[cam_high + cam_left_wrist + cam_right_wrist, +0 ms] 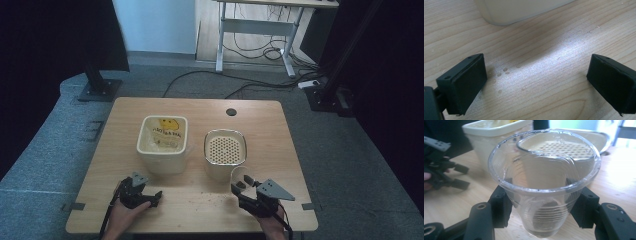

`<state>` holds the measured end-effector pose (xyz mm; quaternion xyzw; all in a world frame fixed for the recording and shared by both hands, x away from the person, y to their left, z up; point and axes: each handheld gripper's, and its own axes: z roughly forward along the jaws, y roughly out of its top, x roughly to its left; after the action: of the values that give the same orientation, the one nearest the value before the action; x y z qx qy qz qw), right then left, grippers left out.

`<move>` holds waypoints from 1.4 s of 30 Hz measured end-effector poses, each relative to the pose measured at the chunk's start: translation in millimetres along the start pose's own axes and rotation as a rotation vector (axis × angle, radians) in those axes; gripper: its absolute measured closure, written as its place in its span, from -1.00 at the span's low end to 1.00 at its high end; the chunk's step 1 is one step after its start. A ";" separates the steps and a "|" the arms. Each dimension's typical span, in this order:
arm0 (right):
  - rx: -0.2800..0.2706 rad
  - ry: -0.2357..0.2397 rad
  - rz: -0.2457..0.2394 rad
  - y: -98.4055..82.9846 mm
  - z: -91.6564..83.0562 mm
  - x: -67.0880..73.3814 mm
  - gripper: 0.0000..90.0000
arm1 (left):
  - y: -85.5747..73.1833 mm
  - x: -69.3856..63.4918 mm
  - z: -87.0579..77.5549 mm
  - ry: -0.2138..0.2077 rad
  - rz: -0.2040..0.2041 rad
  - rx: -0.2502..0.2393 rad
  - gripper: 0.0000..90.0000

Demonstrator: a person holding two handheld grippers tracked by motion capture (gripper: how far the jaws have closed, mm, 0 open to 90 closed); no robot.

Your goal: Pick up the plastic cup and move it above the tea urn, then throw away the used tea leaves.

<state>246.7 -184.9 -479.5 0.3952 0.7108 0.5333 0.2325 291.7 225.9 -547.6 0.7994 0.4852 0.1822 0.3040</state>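
The right gripper (541, 206) is clamped on a clear plastic cup (544, 185), ribbed near its base, see-through and looking empty, held upright at the near right of the wooden tabletop (200, 200), just in front of a cream container with a perforated insert (225, 148). Left of that sits a bigger cream tub (163, 142) with a yellow-printed bag inside. The left gripper (536, 82) hovers low over bare wood, jaws wide apart, nothing between them.
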 end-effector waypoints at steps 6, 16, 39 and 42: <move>-0.027 -0.028 0.005 8.0 -7.3 -6.5 -0.07 | 0.1 0.1 0.1 -0.001 0.001 0.000 -0.95; -0.092 -0.105 -0.008 35.1 -18.5 -15.8 -0.07 | -0.1 0.4 -0.3 -0.002 0.004 0.002 -0.94; 0.001 -0.335 -0.223 99.1 13.4 -28.7 -0.08 | -0.2 0.2 -0.1 -0.002 0.002 0.000 -0.95; 0.027 -0.352 -0.274 104.2 21.6 -26.0 -0.08 | -0.2 0.3 -0.2 -0.002 0.004 0.001 -0.95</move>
<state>310.8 -181.1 -390.7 0.3847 0.7135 0.4101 0.4180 291.6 226.3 -547.6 0.8005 0.4835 0.1818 0.3038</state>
